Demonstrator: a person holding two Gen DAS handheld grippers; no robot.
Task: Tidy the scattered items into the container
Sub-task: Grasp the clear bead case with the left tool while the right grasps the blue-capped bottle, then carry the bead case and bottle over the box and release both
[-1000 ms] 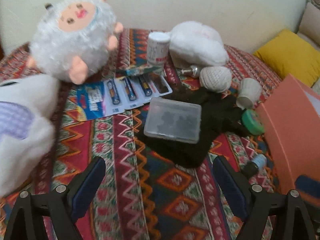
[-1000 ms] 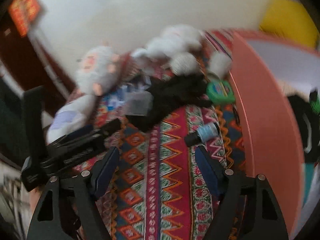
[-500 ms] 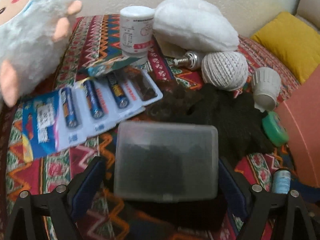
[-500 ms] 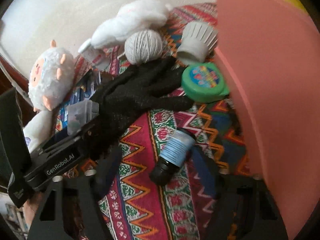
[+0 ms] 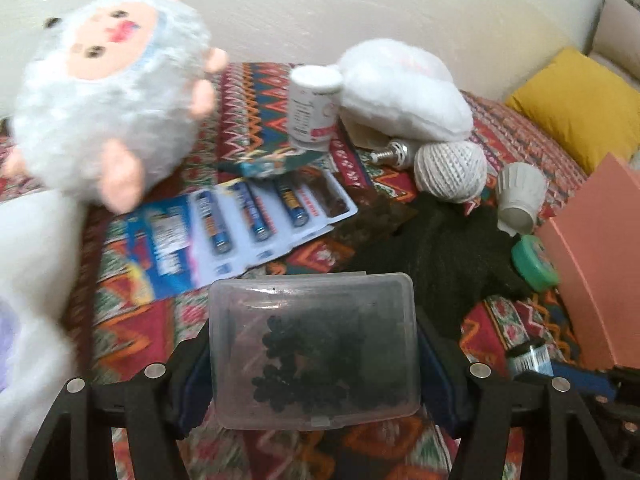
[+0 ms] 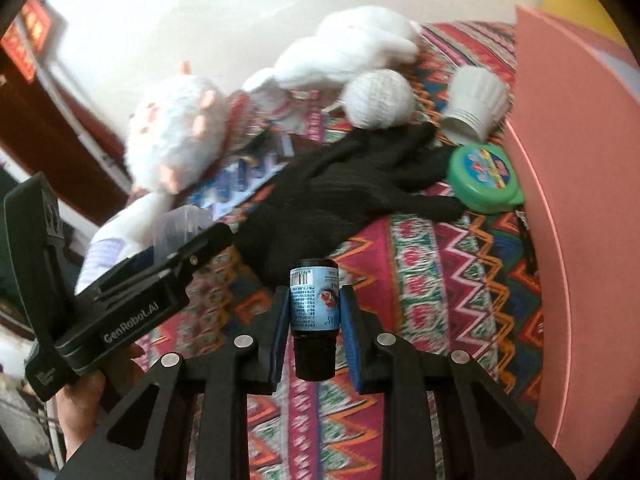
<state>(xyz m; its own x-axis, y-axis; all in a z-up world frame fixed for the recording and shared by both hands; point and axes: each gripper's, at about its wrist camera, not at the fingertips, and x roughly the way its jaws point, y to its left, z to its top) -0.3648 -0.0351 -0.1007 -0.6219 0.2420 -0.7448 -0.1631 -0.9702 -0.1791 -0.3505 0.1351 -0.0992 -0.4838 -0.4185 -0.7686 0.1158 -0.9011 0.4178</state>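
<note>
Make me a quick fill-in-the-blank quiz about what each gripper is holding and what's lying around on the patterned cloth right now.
1. The left gripper has its jaws shut on a clear plastic ____ with dark bits inside.
2. The right gripper grips a small dark bottle whose label is ____.
3. The round green tin lies beside the ____ container wall.
4. The black glove lies just in front of a ball of white ____.

Missing words: box; blue; pink; string

home | sofa with yellow cushion (image 5: 576,104) | plush sheep (image 5: 108,108) | patterned throw (image 5: 256,92)
</note>
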